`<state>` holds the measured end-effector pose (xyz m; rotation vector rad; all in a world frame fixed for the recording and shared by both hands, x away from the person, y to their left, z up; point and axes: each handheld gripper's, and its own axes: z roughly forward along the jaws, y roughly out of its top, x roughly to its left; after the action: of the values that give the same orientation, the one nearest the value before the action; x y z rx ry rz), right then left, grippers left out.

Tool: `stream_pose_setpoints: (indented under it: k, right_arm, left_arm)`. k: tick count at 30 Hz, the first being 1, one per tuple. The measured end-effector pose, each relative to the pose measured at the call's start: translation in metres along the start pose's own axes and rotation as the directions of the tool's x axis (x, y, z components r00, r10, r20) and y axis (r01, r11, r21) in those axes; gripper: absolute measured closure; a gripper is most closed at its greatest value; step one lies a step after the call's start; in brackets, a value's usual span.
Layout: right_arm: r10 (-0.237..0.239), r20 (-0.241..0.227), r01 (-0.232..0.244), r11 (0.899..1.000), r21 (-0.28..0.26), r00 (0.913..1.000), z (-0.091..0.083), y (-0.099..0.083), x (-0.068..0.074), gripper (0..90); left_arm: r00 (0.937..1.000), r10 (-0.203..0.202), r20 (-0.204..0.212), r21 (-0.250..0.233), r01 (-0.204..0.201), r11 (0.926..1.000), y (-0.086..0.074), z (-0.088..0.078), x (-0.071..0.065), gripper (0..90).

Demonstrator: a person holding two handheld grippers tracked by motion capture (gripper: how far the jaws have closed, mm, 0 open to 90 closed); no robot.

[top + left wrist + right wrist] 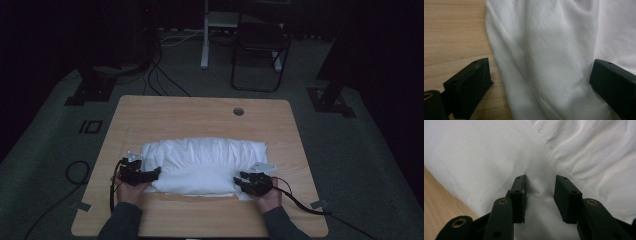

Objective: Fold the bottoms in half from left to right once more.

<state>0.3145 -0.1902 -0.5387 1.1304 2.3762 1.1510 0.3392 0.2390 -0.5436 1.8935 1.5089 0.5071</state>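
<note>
A white cloth (205,160) lies bunched and folded on the front half of the wooden table (200,112). My left gripper (156,173) is at the cloth's left edge, open wide. In the left gripper view (540,66) one jaw rests on bare wood and the other on the cloth (544,37), with the edge between them. At the cloth's front right corner, my right gripper (240,178) is open. In the right gripper view (541,178) its jaws stand a narrow gap apart around a small raised pucker of cloth (486,152).
A round cable hole (238,111) sits near the table's far edge. Beyond the table are a dark folding chair (260,45), a white stand post (205,35) and cables (165,80) on the grey floor. Bare wood lies left, right and behind the cloth.
</note>
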Motion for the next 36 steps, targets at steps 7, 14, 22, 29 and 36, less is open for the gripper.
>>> stream_pose_setpoints:
  k: [7, 14, 22, 29, 36]
  right_arm:
    - [0.003, -0.006, -0.003, 1.0, -0.004, 1.0, 0.0, -0.001, 0.0, 60.7]
    - [0.008, -0.008, -0.009, 1.0, -0.006, 0.9999, 0.0, -0.001, -0.001, 60.5]
    - [0.0, 0.025, 0.001, 1.0, -0.03, 0.9997, -0.005, 0.005, 0.003, 53.7]
    - [-0.053, 0.026, 0.056, 0.989, -0.135, 0.9983, -0.015, 0.037, 0.027, 52.9]
    - [-0.144, -0.004, 0.143, 0.989, -0.03, 0.9896, 0.021, 0.055, 0.051, 59.2]
  left_arm:
    - [0.9981, 0.042, -0.045, 0.001, -0.042, 0.9991, -0.001, 0.003, -0.004, 2.6]
    - [0.9966, 0.051, -0.066, 0.012, -0.05, 0.9987, -0.001, 0.003, -0.011, 4.7]
    - [0.9978, 0.034, 0.056, -0.004, -0.034, 0.9994, 0.001, -0.005, -0.014, 53.8]
    - [0.9881, 0.004, 0.154, -0.005, -0.003, 1.0, 0.003, -0.007, -0.007, 82.5]
    - [0.98, 0.019, 0.198, -0.137, 0.009, 0.9905, 0.023, -0.04, -0.004, 83.4]
